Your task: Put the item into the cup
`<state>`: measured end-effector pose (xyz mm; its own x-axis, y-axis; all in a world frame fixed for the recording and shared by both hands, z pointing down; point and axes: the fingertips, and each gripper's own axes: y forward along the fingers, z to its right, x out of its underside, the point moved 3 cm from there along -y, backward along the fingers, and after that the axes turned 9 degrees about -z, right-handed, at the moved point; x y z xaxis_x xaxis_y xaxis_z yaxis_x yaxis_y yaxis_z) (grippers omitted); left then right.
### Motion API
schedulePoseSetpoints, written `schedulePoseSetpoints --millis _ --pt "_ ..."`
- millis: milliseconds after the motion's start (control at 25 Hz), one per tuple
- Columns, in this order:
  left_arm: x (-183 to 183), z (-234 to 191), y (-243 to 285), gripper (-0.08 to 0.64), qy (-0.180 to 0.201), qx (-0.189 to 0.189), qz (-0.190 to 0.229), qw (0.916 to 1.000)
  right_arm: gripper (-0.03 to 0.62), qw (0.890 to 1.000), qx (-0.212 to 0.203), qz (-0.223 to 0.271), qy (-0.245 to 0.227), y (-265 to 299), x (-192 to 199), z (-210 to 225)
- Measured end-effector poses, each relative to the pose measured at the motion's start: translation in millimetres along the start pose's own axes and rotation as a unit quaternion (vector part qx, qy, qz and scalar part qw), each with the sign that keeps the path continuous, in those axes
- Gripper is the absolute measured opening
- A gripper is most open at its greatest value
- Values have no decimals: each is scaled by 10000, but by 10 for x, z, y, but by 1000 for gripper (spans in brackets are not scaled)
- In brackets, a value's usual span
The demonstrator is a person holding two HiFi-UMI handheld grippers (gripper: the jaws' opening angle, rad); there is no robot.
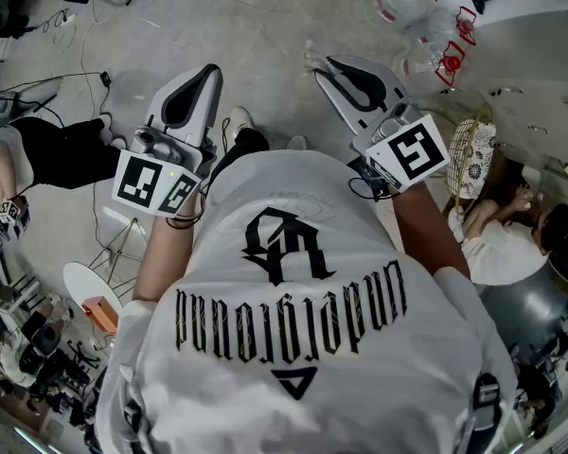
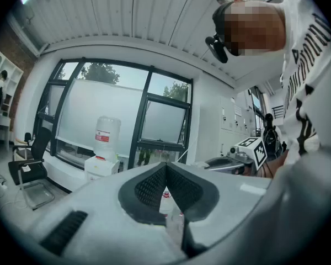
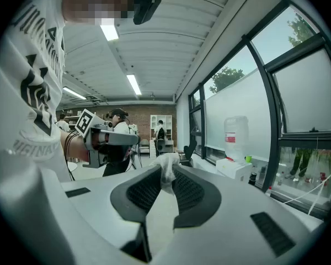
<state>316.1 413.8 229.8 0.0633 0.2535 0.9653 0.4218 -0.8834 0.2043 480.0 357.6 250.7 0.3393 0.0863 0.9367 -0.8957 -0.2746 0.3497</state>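
Wad of white stuff [image 3: 166, 174] sits pinched at the tips of our right gripper [image 3: 165, 167], up in the air. Our left gripper [image 2: 166, 170] is pressed together on nothing. No cup shows anywhere, so we judge: find it first, then release right over its mouth.
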Motion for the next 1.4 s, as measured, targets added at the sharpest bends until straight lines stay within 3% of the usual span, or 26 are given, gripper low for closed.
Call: schedulePoseSetpoints --millis 440,800,1080,1400 --pt "-79 -405 44 15 50 194 33 9998 66 9999 85 52 30 408 -172 75" --pt "-165 -1257 -52 14 -84 203 33 9998 66 9993 369 -34 58 1129 -434 137" --pt "-302 -1936 -264 15 67 357 103 9993 66 9986 504 -103 119 1812 -738 66" --pt "-295 -2511 -482 14 -48 296 178 9994 66 9989 380 -268 18 2372 -910 -67"
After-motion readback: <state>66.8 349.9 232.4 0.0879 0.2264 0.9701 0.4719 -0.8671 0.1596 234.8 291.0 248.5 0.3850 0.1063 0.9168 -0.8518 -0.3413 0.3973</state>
